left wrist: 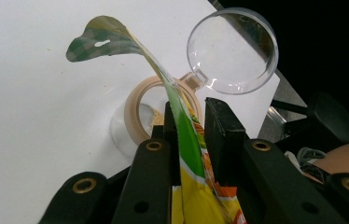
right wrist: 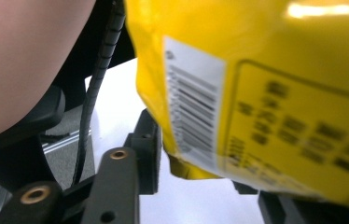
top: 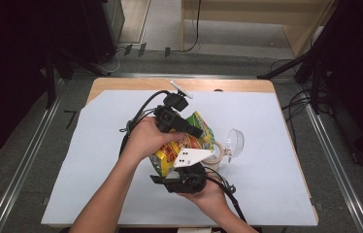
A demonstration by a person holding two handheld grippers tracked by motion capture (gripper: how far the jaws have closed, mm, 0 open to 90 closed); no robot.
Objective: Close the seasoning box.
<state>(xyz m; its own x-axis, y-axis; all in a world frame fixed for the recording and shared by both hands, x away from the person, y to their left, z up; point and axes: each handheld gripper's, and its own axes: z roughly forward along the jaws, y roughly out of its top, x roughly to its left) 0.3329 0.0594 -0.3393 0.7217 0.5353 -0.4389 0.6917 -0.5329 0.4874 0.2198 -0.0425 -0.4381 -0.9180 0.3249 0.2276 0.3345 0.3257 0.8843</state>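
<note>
holding a yellow snack bag up over the middle of the table, both hands work close together above the white sheet that covers the wooden top. the left hand carries the left gripper, which reaches in from the left toward the bag's top. in the left gripper view its jaws stand close on either side of the bag's green upper edge, one jaw against the film and the other just beside it, so it is pinching the snack bag there, and the torn checkered flap curls up and away above them. just right of the bag, toward the table's right edge, a small clear jar with a tan rim stands on the sheet, its round clear lid swung open on a hinge. the right hand holds the right gripper below the bag, nearer the front edge. in the right gripper view the bag's barcoded back sits between the jaws, but whether they press on it i cannot tell.
</note>
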